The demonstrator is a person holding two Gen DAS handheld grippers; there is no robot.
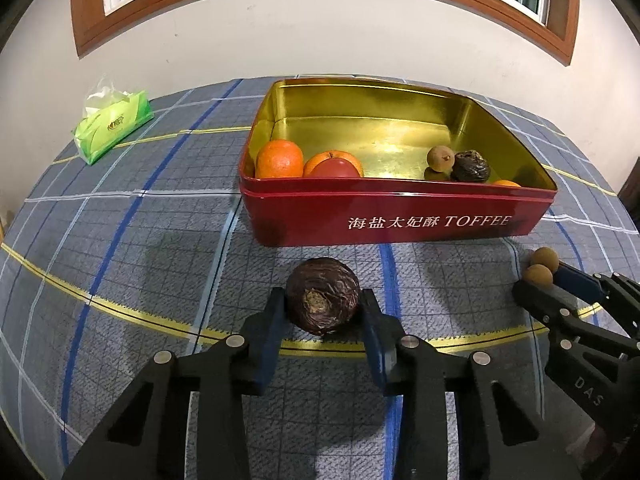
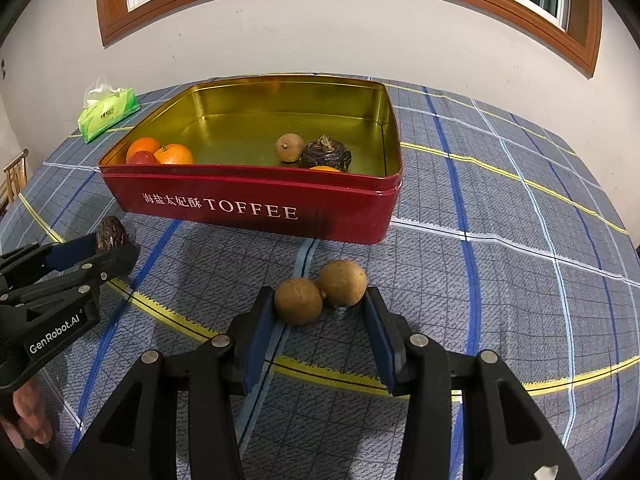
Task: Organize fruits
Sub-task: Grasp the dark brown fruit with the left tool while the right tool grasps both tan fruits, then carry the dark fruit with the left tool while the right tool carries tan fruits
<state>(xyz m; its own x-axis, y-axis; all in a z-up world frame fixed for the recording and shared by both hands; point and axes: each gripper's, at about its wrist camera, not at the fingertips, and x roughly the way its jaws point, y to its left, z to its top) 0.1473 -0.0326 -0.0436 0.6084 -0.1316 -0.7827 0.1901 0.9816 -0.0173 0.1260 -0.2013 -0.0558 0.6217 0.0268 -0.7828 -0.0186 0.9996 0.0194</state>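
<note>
My left tool (image 1: 323, 306) pinches the dark wrinkled fruit (image 1: 322, 295) on the table (image 1: 132, 240); my right tool (image 2: 320, 308) brackets two brown longans (image 2: 320, 294), contact unclear, before the red tin (image 2: 256, 208).

We see a table under a grey-blue plaid cloth (image 2: 500, 208) with yellow and blue stripes. A red toffee tin (image 2: 256, 204) sits on it as our landmark. Left of the tin and farther back lies a green tissue pack (image 1: 114, 128). In front of the tin, near its left part, rests a dark wrinkled fruit (image 1: 323, 295); near its right front corner, two brown longans (image 2: 320, 296) lie touching each other.
</note>
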